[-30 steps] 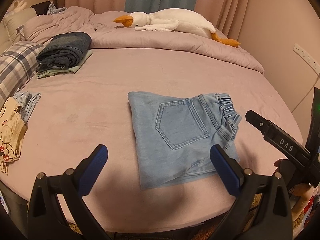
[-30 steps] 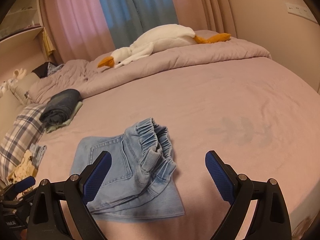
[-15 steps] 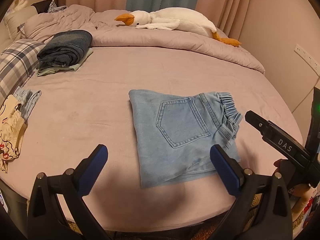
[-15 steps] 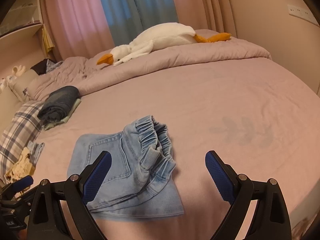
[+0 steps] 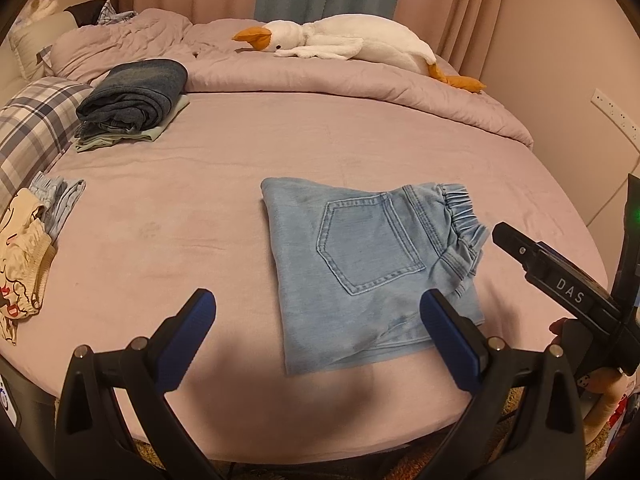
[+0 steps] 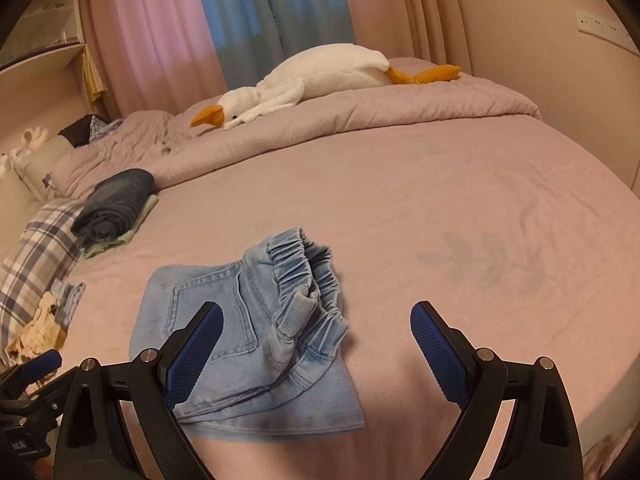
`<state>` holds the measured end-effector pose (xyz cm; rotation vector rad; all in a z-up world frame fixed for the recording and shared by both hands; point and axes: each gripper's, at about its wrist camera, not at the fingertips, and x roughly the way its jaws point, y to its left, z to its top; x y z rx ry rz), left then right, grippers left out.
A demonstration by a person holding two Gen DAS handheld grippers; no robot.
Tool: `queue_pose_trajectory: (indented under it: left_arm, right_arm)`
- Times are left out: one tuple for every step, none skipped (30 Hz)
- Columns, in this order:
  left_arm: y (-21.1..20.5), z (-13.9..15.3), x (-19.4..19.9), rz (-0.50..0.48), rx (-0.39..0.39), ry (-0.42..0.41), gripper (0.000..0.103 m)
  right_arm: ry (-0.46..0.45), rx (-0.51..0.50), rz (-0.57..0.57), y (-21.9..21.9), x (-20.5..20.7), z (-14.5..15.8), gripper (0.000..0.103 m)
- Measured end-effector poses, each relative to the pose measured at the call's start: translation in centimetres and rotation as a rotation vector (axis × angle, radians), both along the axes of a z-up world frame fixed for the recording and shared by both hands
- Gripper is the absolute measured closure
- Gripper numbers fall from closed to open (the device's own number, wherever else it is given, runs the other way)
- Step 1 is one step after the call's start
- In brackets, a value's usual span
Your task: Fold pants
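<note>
Light blue denim pants (image 5: 368, 256) lie folded into a compact rectangle on the pink bed, back pocket up, elastic waistband bunched at the right end. In the right wrist view the same pants (image 6: 256, 332) sit just past the fingers, waistband puckered upward. My left gripper (image 5: 316, 332) hovers open near the bed's front edge, short of the pants, holding nothing. My right gripper (image 6: 316, 344) is open too, empty, its left finger over the pants' near part. The right gripper's black body (image 5: 560, 280) shows at the right edge of the left wrist view.
A stack of folded dark jeans (image 5: 136, 96) over pale green cloth rests at the back left beside a plaid pillow (image 5: 28, 132). Loose small garments (image 5: 28, 248) lie at the left edge. A plush goose (image 5: 344, 40) lies on the rumpled duvet (image 5: 320, 80) at the back.
Both grippers have drawn slightly closer to the bed and shifted a little; the pants lie unchanged. Both stay open.
</note>
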<state>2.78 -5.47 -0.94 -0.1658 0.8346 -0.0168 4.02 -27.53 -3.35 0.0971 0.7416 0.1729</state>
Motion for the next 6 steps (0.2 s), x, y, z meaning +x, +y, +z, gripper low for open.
queue_pose_trajectory:
  left_arm:
    - [0.02, -0.01, 0.03, -0.001, 0.000, 0.000, 0.001]
    - [0.01, 0.00, 0.06, -0.001, 0.001, 0.000, 0.001]
    - [-0.03, -0.01, 0.03, 0.001, 0.002, 0.000, 0.001]
    - [-0.02, -0.01, 0.04, 0.001, 0.002, 0.001, 0.001]
    - [0.00, -0.01, 0.04, 0.001, 0.003, 0.002, 0.001]
    - [0.06, -0.03, 0.12, 0.000, 0.003, 0.002, 0.001]
  right_arm:
    - [0.000, 0.001, 0.000, 0.00, 0.01, 0.00, 0.009]
    - [0.001, 0.001, 0.000, 0.00, -0.02, -0.03, 0.009]
    - [0.001, 0.001, 0.000, -0.01, 0.01, -0.01, 0.009]
    - [0.001, 0.001, 0.000, -0.01, 0.01, 0.03, 0.009]
    - [0.001, 0.001, 0.000, 0.00, 0.01, 0.03, 0.009]
    - [0.002, 0.000, 0.000, 0.00, 0.01, 0.03, 0.009]
